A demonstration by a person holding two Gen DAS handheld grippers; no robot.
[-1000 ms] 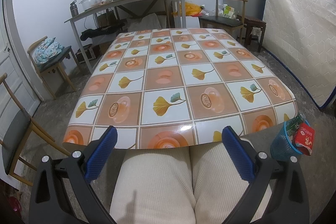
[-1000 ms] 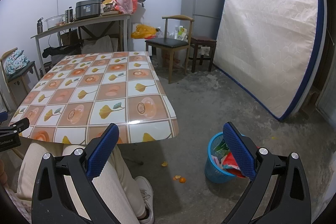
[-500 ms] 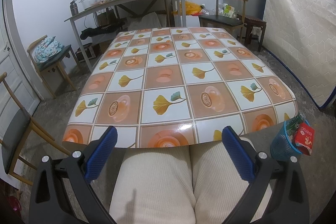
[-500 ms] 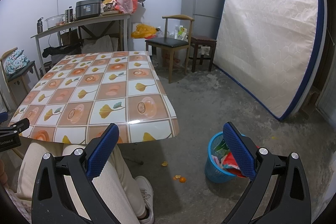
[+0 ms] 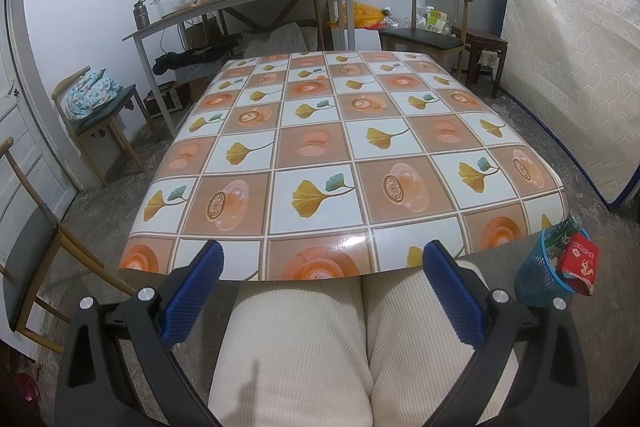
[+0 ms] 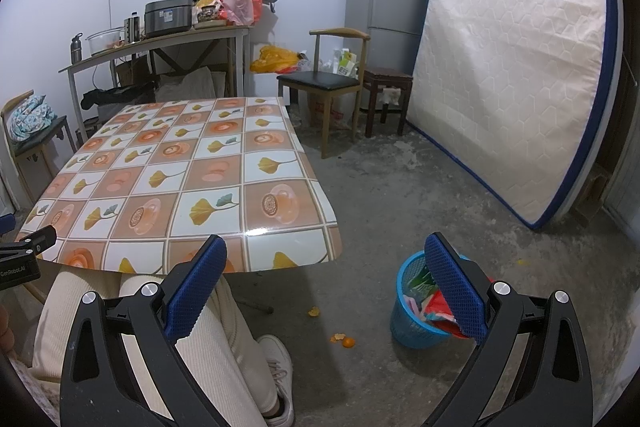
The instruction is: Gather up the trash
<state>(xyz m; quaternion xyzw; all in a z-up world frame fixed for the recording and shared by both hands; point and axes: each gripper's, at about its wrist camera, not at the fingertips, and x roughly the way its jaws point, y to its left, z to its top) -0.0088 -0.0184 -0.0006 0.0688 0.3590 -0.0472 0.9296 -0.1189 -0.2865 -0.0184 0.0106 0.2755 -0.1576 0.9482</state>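
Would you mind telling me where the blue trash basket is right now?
The blue trash basket stands on the concrete floor off the table's near right corner, partly behind the right tongs in the right wrist view.

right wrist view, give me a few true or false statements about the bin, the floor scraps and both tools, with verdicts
1. The blue bin stands on the floor, beside the table. True.
2. The bin is empty. False: colourful wrappers fill it, and a red packet pokes over its rim.
3. Orange peel scraps lie on the floor between the person's shoe and the bin. True.
4. The right tool is shut on a wrapper. False: its jaws stand wide apart with nothing between them.
5. The left tool is open and holds nothing. True.
6. The bin sits on the tablecloth. False: it is on the concrete floor.
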